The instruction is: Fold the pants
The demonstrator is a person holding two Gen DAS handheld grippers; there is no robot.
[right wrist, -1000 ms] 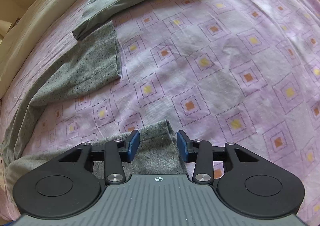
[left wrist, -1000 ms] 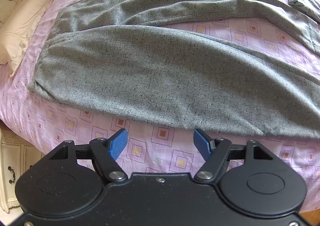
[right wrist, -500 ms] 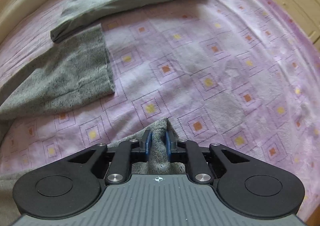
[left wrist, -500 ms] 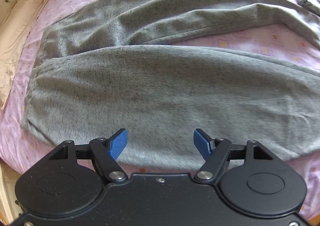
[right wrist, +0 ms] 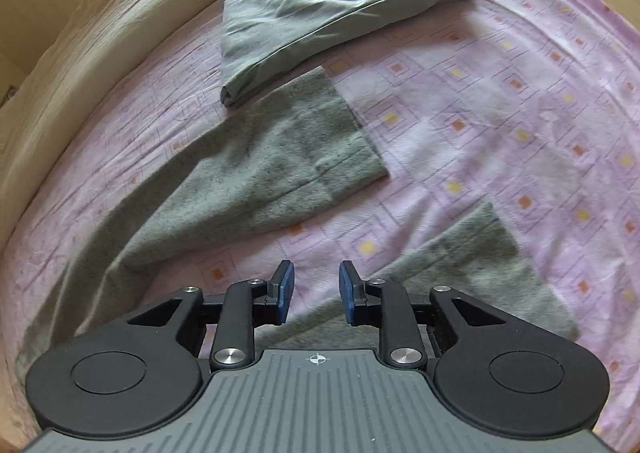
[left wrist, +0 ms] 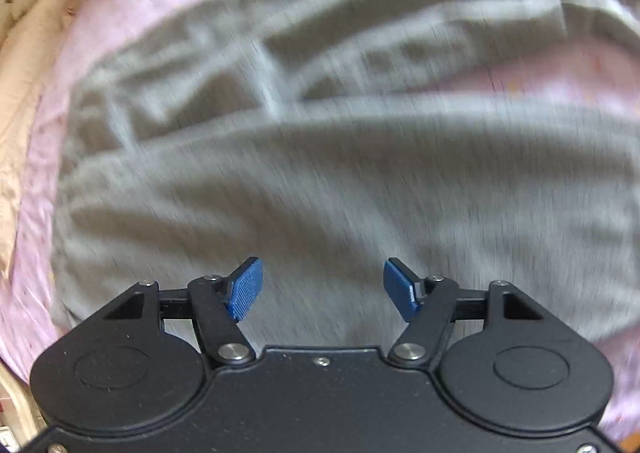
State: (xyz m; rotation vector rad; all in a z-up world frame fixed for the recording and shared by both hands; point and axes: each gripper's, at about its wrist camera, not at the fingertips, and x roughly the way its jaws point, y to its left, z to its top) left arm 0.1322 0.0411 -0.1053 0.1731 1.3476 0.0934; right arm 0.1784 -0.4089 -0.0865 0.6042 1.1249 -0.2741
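Grey pants (left wrist: 340, 181) are sprawling across the pink sheet (right wrist: 500, 101), filling mid-frame. Left gripper (left wrist: 322, 287) is hanging wide open over them; right gripper (right wrist: 316, 293) has just been opening, nothing pinched between its jaws.

Pants (right wrist: 256, 181) on bedsheet (right wrist: 500, 101) (folded garment (right wrist: 320, 13) behind)

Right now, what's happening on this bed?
A person with a gripper in each hand is folding grey pants spread on the pink bedsheet. The left gripper hovers open over the upper part of the pants. The right gripper is over the leg ends; its fingers have just been opening, with nothing between them. Another folded pair lies further back.
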